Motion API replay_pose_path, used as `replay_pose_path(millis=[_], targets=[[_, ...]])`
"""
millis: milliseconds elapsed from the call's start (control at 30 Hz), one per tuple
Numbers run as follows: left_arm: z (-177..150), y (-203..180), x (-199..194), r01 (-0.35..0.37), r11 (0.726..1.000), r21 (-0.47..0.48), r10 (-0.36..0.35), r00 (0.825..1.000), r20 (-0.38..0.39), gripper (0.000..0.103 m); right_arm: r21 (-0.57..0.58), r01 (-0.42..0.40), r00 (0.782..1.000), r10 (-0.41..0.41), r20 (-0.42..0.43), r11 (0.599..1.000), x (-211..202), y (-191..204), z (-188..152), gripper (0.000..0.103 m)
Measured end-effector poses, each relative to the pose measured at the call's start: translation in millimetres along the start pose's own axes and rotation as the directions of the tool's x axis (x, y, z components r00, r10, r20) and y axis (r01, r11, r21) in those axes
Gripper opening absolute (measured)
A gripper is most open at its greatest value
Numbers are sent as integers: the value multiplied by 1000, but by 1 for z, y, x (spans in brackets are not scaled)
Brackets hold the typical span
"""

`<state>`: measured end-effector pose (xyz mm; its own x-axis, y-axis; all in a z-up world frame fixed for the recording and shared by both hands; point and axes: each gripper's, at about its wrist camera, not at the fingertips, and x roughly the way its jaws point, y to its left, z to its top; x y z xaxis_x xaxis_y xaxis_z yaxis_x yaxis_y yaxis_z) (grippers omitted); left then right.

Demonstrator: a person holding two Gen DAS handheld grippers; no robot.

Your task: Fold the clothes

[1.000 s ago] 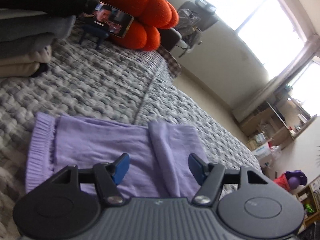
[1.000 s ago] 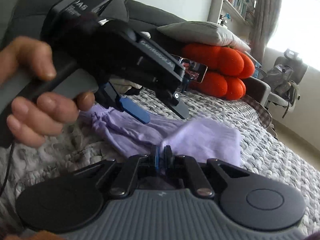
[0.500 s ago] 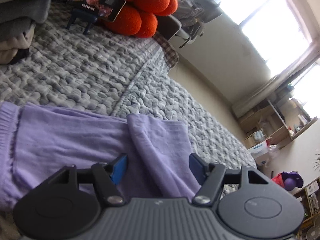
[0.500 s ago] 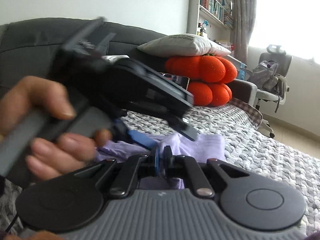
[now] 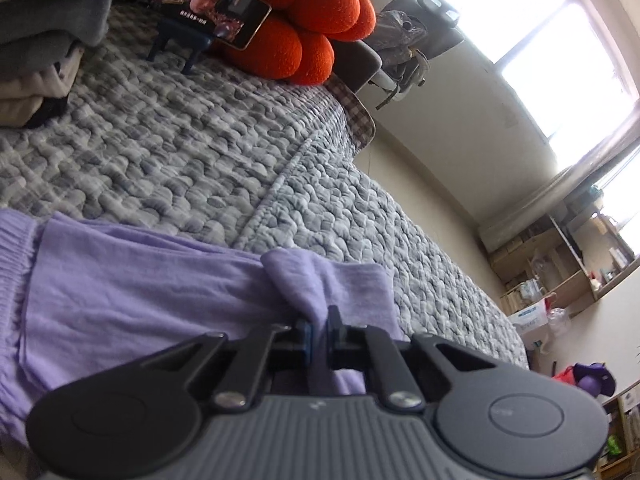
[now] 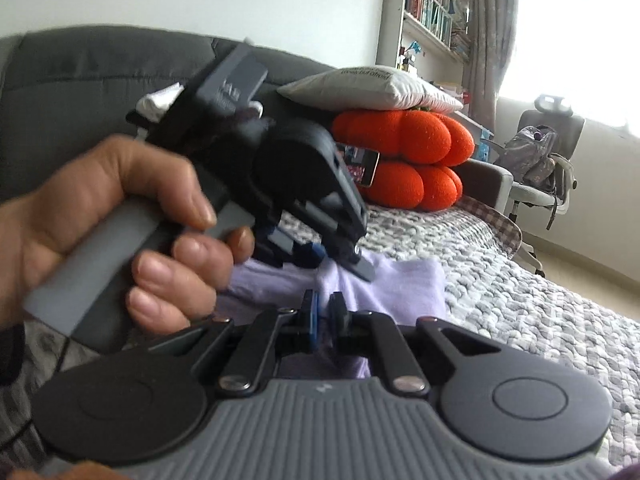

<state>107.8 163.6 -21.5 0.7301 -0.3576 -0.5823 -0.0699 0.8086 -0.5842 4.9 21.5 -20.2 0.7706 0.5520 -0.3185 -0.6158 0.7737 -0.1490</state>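
Lavender garment (image 5: pixel 132 304) lay flat on the grey quilted bedcover (image 5: pixel 200 152), ribbed waistband at far left of the left wrist view, hem corner at right. Left gripper (image 5: pixel 318 330) clamped on a raised ridge of that cloth, pinched up into a peak right at the tips (jaws had just closed, fabric between them). Rest of the garment spread out to the left of the pinch, just beyond the claw.

Right gripper (image 6: pixel 325 312) sat over the same purple cloth, near edge running in between its tips. Jaws had just eased apart a little, narrow gap showing, fabric visible in the gap (pad contact not clear, so could not tell if gripped or loose). From the right wrist view, left gripper held in a hand (image 6: pixel 112 236) just ahead and to the left, its tip down on the cloth close to the right one's tips.

Background: orange cushion (image 5: pixel 316 28), phone (image 5: pixel 212 8) propped on a small stand, folded stack (image 5: pixel 36 60) at upper left.
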Motion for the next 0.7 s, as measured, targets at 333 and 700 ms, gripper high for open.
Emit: replay_pose_path(millis=[333, 700], targets=[[9, -5, -4, 1, 1000, -29, -1, 1000, -6, 7, -98, 30, 999, -32, -18, 995, 7, 13, -2, 47], [13, -9, -4, 12, 997, -70, -15, 999, -36, 7, -184, 52, 996, -64, -61, 982, 17, 23, -2, 12]])
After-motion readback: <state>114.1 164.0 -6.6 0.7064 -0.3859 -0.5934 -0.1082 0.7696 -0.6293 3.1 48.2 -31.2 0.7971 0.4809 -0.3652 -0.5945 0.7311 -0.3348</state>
